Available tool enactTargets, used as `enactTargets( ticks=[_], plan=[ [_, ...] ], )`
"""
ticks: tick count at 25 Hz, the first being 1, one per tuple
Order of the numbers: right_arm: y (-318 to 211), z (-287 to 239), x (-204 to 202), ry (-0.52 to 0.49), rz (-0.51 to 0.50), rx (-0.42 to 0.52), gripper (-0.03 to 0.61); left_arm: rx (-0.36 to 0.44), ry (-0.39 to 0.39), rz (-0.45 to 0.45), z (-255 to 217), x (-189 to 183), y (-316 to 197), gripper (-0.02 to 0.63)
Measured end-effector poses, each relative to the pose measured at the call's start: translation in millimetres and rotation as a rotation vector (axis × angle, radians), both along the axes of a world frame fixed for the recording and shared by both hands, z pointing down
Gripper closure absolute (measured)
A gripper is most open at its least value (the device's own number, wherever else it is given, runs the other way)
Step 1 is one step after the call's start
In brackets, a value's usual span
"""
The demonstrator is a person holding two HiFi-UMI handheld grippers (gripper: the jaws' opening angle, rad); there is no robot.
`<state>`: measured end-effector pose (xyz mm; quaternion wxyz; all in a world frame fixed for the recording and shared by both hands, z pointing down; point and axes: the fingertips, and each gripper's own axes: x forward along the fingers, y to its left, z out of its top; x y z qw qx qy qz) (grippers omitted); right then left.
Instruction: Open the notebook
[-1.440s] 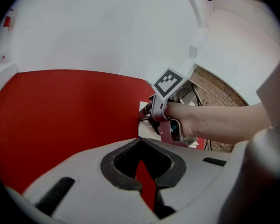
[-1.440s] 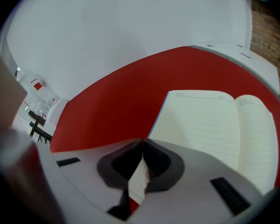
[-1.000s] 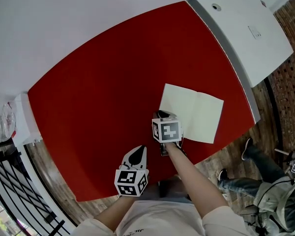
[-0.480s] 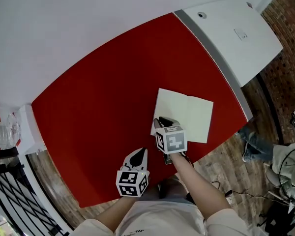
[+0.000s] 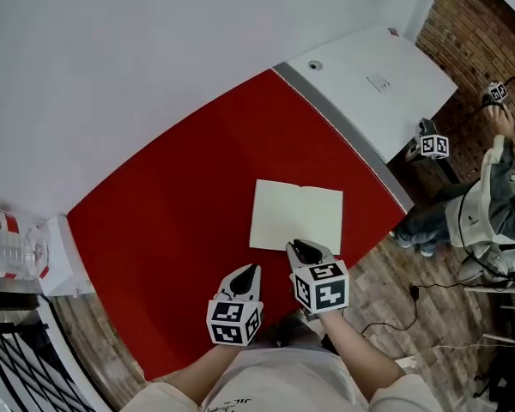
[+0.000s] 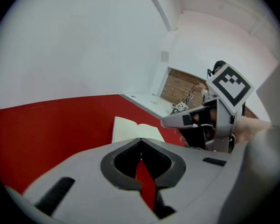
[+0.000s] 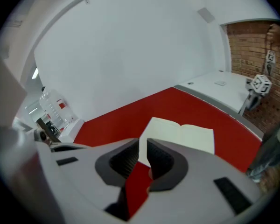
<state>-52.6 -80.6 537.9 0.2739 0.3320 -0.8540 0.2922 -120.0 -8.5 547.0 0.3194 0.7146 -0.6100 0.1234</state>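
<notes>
Pages up: the cream paper notebook [image 5: 296,217] lies open on the red desk [image 5: 172,230], opening looks done, left hand-held gripper [image 5: 250,270] closed and empty, right hand-held gripper [image 5: 301,249] with jaws just eased apart on nothing; next, simply park both.

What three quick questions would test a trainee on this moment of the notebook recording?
1. True or false: the notebook lies closed on the red table.
2. What is between the right gripper's jaws? A) a page B) nothing C) a pen
3. Fill in: the left gripper's jaws are ____.

Key
1. False: the notebook lies open and flat.
2. B: the jaws stand slightly apart, have just been opening, and are clear of the notebook.
3. Shut.
</notes>
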Motion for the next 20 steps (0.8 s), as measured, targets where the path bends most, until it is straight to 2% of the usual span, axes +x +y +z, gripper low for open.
enactTargets(
  ticks=[10,15,20],
  plan=[
    [56.8,-46.0,65.4,0.001,0.096,0.115,0.530,0.039,0.006,0.081,-37.8,49.0,16.6,0.609],
    [65.9,-55.5,86.8,-0.002,0.171,0.142,0.566,0.069,0.001,0.119,-49.7,65.5,21.4,0.609],
    [78.9,-64.6,106.4,-0.014,0.213,0.160,0.571,0.083,-0.012,0.150,-58.3,75.8,27.9,0.609]
  ],
)
